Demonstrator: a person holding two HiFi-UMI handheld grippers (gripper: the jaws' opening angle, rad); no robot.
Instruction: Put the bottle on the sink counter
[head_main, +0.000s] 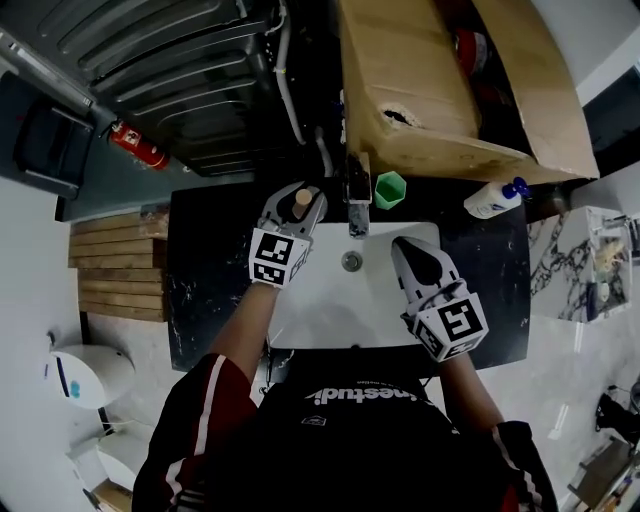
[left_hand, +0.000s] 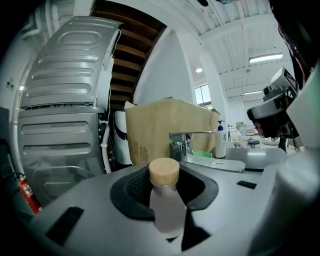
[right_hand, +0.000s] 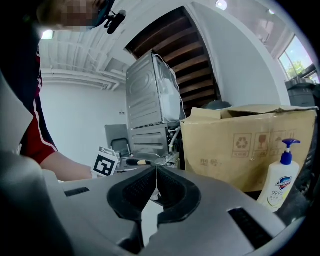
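I'm watching the bottle, a pale frosted body under a round light-wood cap, standing upright and being pinched at its sides between the jaws of my left gripper. It's sitting above the back left corner of the white basin, where the black, white-flecked sink counter begins; I can't tell whether its base is touching anything.

cardboard box: recycling sign | shirt: print, perhaps "nestudi"
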